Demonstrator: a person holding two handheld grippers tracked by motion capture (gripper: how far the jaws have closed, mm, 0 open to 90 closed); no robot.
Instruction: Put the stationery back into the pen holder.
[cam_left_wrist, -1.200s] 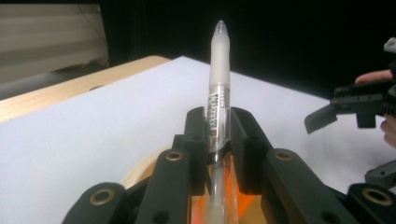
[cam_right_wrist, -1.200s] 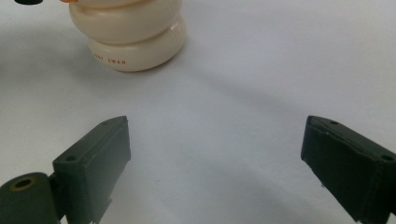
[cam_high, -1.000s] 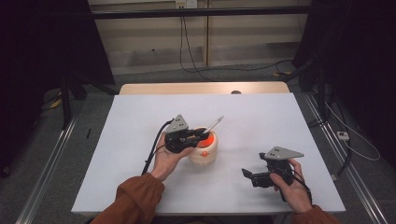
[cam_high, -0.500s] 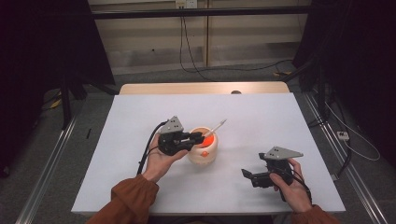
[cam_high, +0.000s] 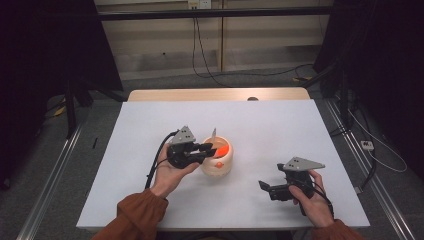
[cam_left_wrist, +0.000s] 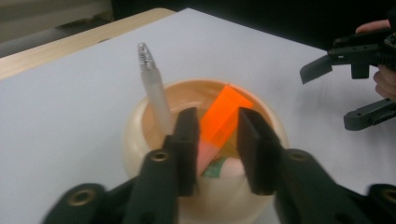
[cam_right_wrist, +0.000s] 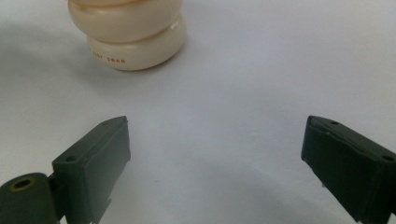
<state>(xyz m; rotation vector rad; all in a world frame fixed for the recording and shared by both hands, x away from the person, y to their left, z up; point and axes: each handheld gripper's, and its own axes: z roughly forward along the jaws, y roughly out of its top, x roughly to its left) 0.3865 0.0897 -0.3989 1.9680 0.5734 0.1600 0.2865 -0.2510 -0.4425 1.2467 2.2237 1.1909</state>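
A white table (cam_high: 280, 130) carries a cream, rounded pot (cam_high: 217, 159) near its centre, seen from the high view. The left gripper (cam_high: 209, 148), held in the person's left hand (cam_high: 169, 172), reaches over the rim of the pot from the pot's left side. In the left gripper view its two black jaws stand on either side of an orange block (cam_left_wrist: 223, 117) that leans out of the pot (cam_left_wrist: 135, 135); the jaws lie close against the block's sides, but whether they press on it cannot be told. A whitish, translucent pen-like stick (cam_left_wrist: 156, 95) with a ridged metal tip also stands in the pot, tilted, just beside the left jaw. The stick's tip (cam_high: 213, 132) rises above the pot rim in the high view. The right gripper (cam_high: 265, 187), held in the right hand (cam_high: 312, 200), rests low over the table near its front right part, well apart from the pot. In the right gripper view its jaws are spread wide with bare table (cam_right_wrist: 243, 93) between them, and the pot's base (cam_right_wrist: 133, 44), bearing small red lettering, lies ahead of them.
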